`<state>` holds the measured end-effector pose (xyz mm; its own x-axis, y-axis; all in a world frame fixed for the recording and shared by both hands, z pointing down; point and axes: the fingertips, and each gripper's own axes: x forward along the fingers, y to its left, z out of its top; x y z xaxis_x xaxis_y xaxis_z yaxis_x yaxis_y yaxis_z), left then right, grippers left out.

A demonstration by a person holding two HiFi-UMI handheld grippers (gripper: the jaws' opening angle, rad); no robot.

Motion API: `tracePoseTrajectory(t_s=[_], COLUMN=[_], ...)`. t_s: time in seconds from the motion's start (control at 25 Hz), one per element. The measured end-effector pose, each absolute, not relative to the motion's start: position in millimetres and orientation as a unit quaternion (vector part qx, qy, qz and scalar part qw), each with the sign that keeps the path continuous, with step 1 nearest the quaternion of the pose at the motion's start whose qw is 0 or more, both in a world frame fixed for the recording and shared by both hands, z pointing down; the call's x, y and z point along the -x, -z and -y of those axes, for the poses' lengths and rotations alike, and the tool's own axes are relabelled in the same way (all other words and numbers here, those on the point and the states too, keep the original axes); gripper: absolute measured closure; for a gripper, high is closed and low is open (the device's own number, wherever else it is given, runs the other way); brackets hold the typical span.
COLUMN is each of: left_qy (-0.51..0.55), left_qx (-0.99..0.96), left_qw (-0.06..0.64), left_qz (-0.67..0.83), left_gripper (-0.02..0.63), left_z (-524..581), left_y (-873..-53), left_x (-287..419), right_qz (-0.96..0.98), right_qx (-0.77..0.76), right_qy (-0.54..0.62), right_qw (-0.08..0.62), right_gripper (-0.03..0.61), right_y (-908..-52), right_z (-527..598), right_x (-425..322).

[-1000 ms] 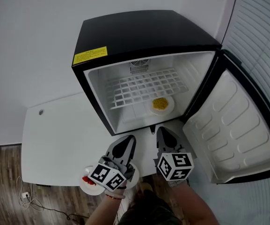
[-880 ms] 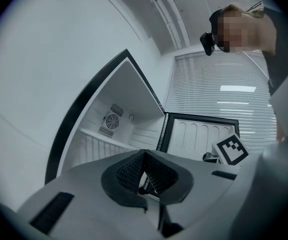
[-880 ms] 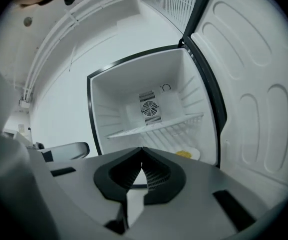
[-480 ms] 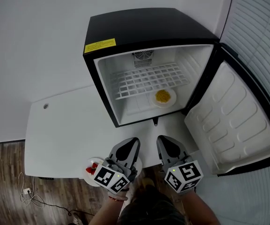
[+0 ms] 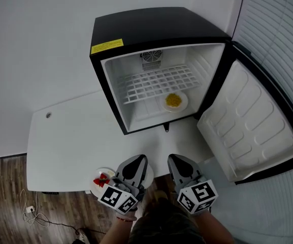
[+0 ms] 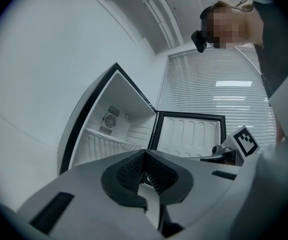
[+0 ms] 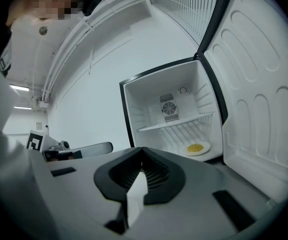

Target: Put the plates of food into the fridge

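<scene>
The head view takes in the whole scene. A small black fridge (image 5: 136, 29) stands on a white tabletop (image 5: 70, 141) with its door (image 5: 248, 121) swung wide to the fridge's right. One plate of yellow food (image 5: 173, 101) sits on the fridge's floor, at the right below the wire shelf (image 5: 156, 83). A second plate, carrying red food (image 5: 101, 178), is outside the fridge, well in front of it at the tabletop's near edge. It lies just beside the left tool (image 5: 137, 158), which partly covers it. The right tool (image 5: 175, 158) is alongside, also well in front of the fridge. Both point toward the open fridge.

Only the head view shows the red-food plate; neither gripper view catches it.

The left gripper view looks up into the fridge. It shows the round fan grille (image 6: 110, 120) on the back wall, the door's moulded inner face and the window blinds (image 6: 208, 89) beyond. The yellow-food plate is hidden there behind the tool's own body. The jaws are clenched, tips meeting with nothing between them. The right tool's marker cube shows at the right edge.

The right gripper view faces the fridge more squarely. It alone of the two shows the yellow-food plate, low in the fridge near the door hinge side. Its jaws too are clenched together and hold nothing.
</scene>
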<state>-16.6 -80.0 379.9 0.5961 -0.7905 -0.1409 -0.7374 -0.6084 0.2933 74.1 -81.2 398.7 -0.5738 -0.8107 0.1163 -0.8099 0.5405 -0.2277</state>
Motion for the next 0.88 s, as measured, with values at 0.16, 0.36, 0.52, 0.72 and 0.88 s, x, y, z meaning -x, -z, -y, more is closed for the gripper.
tracePoseTrajectory(t_s=[0.16, 0.36, 0.52, 0.72, 0.88], left_qy=[0.123, 0.114, 0.117, 0.115, 0.111], left_qx=[-0.888, -0.890, -0.885, -0.871, -0.858], left_qw=[0.103, 0.101, 0.103, 0.107, 0.107], left_qz=[0.431, 0.430, 0.438, 0.465, 0.490], left_gripper=[0.607, 0.607, 0.607, 0.607, 0.607], left_z=[73, 64, 57, 48, 37], left_y=[-386, -395, -400, -410, -421], left_x=[17, 15, 21, 41, 61], right_qz=[-0.875, -0.877, -0.876, -0.873, -0.863], right_qx=[0.464, 0.461, 0.462, 0.467, 0.483], right_qy=[0.138, 0.138, 0.135, 0.138, 0.139], right_qw=[0.001, -0.004, -0.009, -0.017, -0.040], right_gripper=[0.571, 0.571, 0.571, 0.571, 0.571], right_y=[-405, -410, -416, -428, -448], right_z=[74, 65, 60, 52, 46], right_x=[-74, -70, -68, -66, -63])
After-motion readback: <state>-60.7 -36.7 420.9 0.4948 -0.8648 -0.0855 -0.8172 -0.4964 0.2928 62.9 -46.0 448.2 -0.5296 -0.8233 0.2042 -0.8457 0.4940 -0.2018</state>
